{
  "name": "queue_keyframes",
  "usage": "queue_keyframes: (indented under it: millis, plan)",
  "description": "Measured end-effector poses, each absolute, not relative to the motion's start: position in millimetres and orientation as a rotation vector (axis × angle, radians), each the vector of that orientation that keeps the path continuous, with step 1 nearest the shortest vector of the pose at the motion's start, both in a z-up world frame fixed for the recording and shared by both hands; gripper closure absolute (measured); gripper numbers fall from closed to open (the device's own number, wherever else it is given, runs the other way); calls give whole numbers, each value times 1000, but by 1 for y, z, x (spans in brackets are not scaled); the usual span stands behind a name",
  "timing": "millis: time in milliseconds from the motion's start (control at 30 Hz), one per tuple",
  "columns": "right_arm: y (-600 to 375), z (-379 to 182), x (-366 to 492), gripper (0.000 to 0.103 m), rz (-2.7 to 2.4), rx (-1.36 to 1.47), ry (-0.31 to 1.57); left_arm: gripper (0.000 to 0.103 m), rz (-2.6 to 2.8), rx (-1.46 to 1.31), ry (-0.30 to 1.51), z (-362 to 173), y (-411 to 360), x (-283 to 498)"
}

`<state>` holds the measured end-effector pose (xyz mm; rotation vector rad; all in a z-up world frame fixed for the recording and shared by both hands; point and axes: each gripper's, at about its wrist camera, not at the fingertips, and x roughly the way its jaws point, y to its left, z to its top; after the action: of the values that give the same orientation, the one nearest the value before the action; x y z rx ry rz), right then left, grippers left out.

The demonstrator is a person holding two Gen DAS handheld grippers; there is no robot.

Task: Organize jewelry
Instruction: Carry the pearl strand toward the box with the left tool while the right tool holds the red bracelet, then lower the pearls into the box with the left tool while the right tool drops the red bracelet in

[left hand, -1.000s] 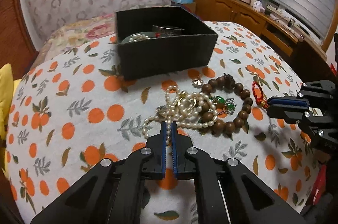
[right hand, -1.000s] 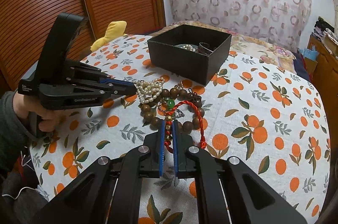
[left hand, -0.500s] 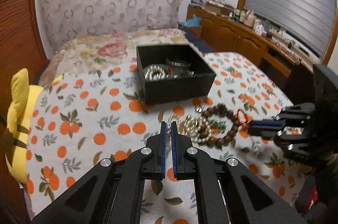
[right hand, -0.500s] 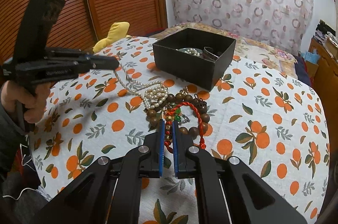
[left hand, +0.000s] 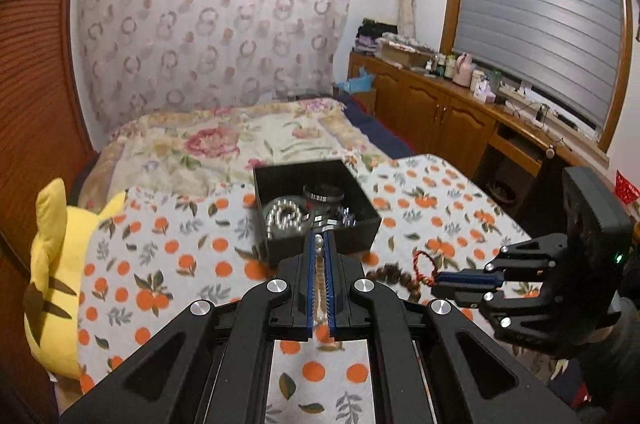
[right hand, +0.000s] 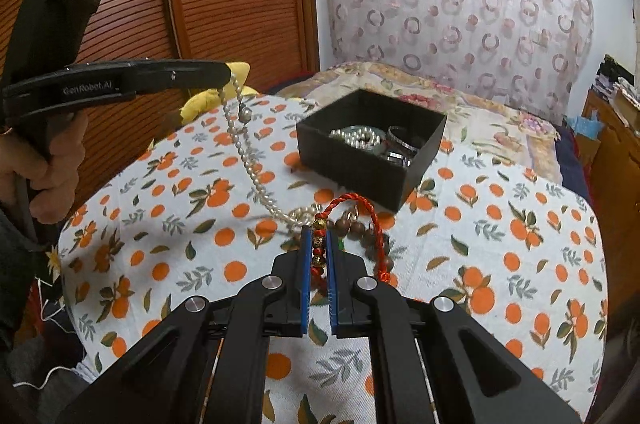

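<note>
My left gripper [left hand: 319, 242] is shut on a white pearl necklace [right hand: 250, 165] and holds it high above the table; the strand hangs down to the jewelry pile. My right gripper [right hand: 319, 234] is shut on a red cord bracelet [right hand: 352, 207] with gold beads, just above a brown wooden bead bracelet [right hand: 362, 230]. A black open box [right hand: 372, 147] stands behind the pile and holds a pearl strand [left hand: 284, 218] and metal bangles [left hand: 324, 193]. The right gripper also shows in the left wrist view [left hand: 448, 282].
The table has a white cloth with orange fruit print [right hand: 500, 224]. A yellow plush toy [left hand: 48, 264] lies at the table's left edge. A bed with a floral cover [left hand: 224, 143] is behind, and wooden cabinets [left hand: 440, 115] stand at the right.
My left gripper has risen well above the table, pulling the pearl necklace up out of the pile. My right gripper has lifted slightly with the red cord bracelet.
</note>
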<state>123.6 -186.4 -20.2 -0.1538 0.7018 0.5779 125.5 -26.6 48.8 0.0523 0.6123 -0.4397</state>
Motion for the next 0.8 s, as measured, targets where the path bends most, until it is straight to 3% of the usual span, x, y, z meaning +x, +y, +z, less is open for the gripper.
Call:
queue_keyframes:
  millis: [800]
  plan:
    - [-182,12,175,95,595,-149,635,100,-450,31,458,137,-35,165]
